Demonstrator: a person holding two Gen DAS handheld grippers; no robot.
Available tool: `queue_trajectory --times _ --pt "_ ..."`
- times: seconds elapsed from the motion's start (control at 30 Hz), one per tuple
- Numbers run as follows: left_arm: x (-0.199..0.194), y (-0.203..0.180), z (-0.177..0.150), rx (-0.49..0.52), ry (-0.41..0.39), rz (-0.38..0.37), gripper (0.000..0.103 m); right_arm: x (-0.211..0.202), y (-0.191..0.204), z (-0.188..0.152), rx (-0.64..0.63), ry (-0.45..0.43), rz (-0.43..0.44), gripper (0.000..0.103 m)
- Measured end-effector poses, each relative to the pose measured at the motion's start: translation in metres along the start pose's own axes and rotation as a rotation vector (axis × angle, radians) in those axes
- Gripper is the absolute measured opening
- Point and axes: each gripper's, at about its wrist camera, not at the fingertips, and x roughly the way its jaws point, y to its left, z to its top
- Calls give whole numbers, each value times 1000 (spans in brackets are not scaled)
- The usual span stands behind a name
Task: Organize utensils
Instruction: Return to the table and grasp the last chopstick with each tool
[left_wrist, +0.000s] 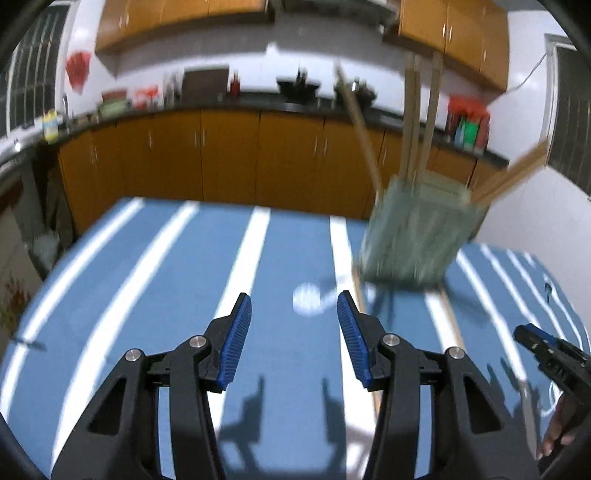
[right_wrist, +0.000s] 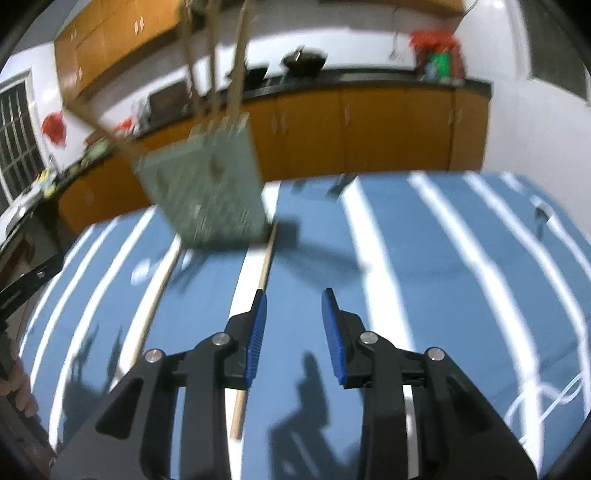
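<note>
Left gripper (left_wrist: 294, 319), seen from its own wrist camera, hangs over the blue-and-white striped tablecloth (left_wrist: 177, 280) with its blue-padded jaws parted and nothing between them. Right gripper (right_wrist: 293, 314) likewise stands with jaws apart and empty, though narrower — a wooden chopstick (right_wrist: 258, 302) lies on the cloth just beside and under its left finger, running toward the holder. Utensil holder (left_wrist: 417, 236), a grey-green square container, sits on the table beyond both grippers; several long wooden utensils (left_wrist: 413, 110) stand in it, some upright, others leaning outward over its rim. A second wooden stick (right_wrist: 155, 295) lies on the cloth to the left of the first, and a small white spoon-like item (left_wrist: 306, 299), blurred, rests near the holder's base.
</note>
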Motion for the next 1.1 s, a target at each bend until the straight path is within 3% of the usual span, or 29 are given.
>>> queue_trajectory --times 0.2,0.53,0.67,1.1 --pt "13 -11 -27 23 93 -13 50 20 26 -26 -41 91 49 31" --pt "17 -23 -37 58 127 -46 50 36 31 -28 -60 139 22 23" --pt "21 -28 -40 65 144 -57 50 37 33 -28 -91 130 -6 10" --pt "28 -52 -50 118 190 -96 49 32 -8 -21 21 100 -123 8"
